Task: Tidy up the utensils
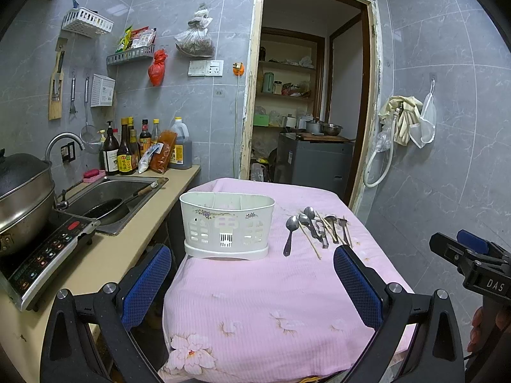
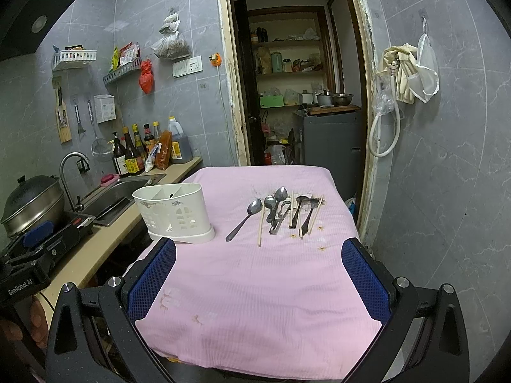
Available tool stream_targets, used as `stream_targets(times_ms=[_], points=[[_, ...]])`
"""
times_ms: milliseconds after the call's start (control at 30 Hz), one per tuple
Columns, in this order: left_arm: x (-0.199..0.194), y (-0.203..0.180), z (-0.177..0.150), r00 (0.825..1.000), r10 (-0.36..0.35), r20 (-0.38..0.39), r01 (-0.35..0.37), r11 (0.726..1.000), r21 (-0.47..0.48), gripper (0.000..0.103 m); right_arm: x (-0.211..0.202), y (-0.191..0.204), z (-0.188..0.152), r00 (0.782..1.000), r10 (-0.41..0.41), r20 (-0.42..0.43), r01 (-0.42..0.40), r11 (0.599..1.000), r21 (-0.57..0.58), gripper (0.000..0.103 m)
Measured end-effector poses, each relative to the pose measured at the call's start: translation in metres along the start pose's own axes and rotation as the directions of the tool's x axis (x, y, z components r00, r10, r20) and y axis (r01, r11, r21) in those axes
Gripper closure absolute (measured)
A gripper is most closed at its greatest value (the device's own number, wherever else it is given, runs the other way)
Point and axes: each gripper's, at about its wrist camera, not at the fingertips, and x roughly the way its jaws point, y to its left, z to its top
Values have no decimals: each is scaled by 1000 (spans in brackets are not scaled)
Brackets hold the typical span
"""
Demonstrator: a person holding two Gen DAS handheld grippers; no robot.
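Both grippers (image 1: pixel 252 282) (image 2: pixel 258 274) are held open, empty. Overlapping spoons (image 2: pixel 274 204) and chopsticks (image 2: pixel 261 228) may be dragged together when picked.

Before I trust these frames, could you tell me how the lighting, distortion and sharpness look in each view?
Left wrist view: even indoor light, strong fisheye bending the doorway, dark vignette corners, utensils sharp. Right wrist view: same curvature, tile glare upper left, utensil holder crisp, spoons clearly resolved.
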Motion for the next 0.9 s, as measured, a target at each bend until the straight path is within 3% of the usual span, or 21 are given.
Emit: stream_targets(times_ms=[900], points=[[0,2,0,1000,0,-1,0,1000,3,0,1,7,-3,1000,1,-2,-1,1000,0,1]])
